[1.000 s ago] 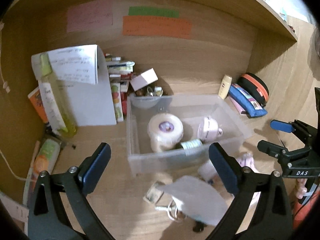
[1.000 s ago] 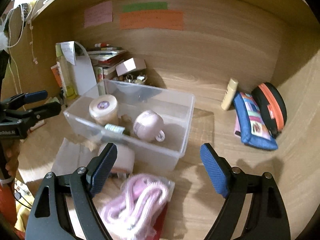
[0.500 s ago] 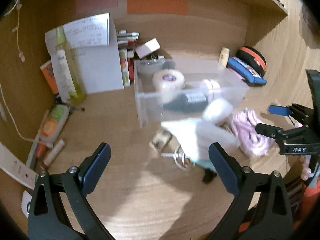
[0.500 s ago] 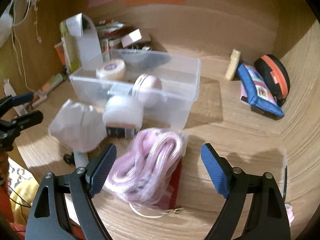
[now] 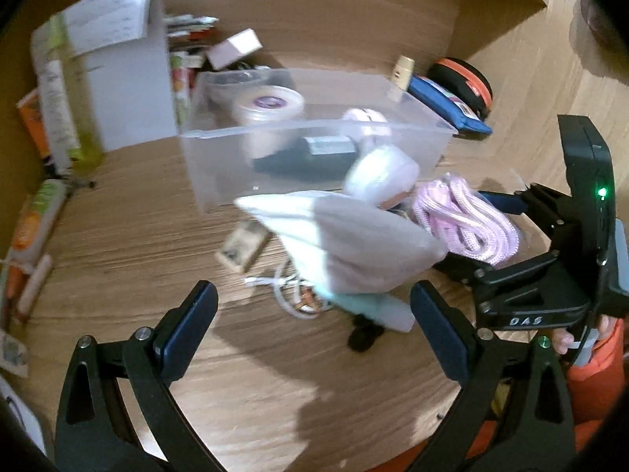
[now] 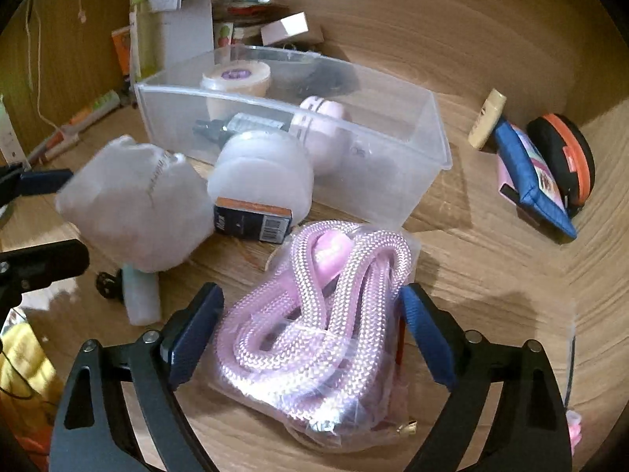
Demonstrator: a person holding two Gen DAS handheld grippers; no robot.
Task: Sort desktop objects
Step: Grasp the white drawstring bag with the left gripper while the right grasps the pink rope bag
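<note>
While opening, right tool point(image 6: 310, 326) astride rope bag point(image 6: 314, 326)

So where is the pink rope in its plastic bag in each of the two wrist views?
Left wrist view: the pink rope lies right of centre, beside the right tongs.
Right wrist view: it fills the lower centre, between the open right tongs' fingers, not gripped.
Shared landmark: the clear plastic box just behind it.
</note>
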